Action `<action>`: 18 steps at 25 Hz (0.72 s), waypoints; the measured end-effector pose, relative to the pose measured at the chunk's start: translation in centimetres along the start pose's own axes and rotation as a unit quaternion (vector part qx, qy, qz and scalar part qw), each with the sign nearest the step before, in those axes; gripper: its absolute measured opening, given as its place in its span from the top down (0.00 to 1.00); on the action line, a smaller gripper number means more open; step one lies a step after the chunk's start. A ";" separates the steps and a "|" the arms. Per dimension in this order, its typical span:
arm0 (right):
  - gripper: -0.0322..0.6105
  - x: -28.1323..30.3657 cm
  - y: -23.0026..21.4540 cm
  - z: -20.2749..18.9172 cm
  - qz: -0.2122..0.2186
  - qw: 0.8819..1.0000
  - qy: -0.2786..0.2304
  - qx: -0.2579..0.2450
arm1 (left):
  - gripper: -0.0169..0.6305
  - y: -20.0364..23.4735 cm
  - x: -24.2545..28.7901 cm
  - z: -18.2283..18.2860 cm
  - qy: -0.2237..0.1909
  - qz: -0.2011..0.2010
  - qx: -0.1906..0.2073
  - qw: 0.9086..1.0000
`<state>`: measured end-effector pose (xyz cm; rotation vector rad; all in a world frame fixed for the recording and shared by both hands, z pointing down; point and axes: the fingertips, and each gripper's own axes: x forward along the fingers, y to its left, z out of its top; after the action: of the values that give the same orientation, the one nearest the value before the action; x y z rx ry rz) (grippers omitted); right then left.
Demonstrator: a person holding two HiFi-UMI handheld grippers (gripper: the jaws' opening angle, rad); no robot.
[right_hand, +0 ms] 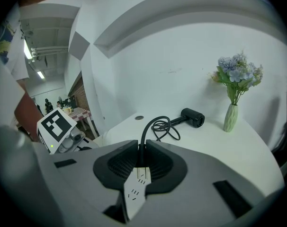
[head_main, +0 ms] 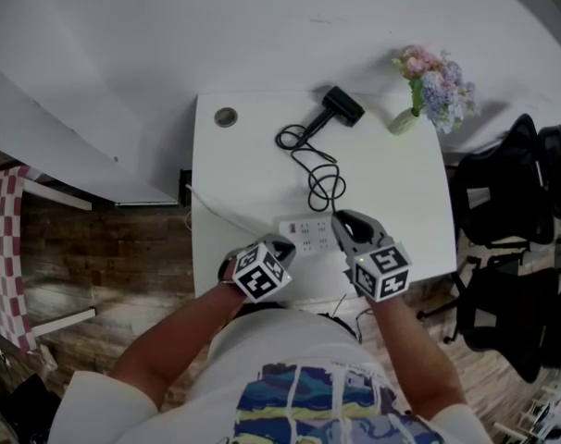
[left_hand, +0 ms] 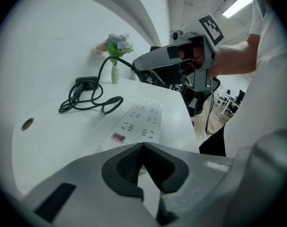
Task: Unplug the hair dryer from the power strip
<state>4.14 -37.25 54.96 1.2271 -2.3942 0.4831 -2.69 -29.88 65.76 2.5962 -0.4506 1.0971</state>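
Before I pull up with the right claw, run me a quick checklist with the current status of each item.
1. Right claw closed on the plug: ok, the black cord rises from between its jaws.
2. Left claw pinning the power strip: cannot tell. Its jaws are together over the strip's near end, but contact is not visible.
3. Prongs in or out of the socket: cannot tell, the claw hides them.
4. Slack in the cord: ok, loose loops lie on the table up to the hair dryer.
5. Vase of flowers out of the way: ok, it stands at the far corner, apart from the cord.
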 end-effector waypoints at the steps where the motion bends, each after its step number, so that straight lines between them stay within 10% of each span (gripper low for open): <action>1: 0.87 0.0 0.0 0.0 0.000 1.000 0.000 0.000 | 0.97 0.0 0.0 0.0 0.000 0.000 0.000 1.000; 18: 0.88 -0.2 0.0 -0.3 0.001 1.000 0.000 -0.001 | 0.97 -0.1 0.0 0.0 -0.002 0.004 0.001 1.000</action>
<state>4.27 -37.00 55.09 1.2240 -2.3958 0.4812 -2.71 -29.81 65.75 2.6006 -0.4602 1.0961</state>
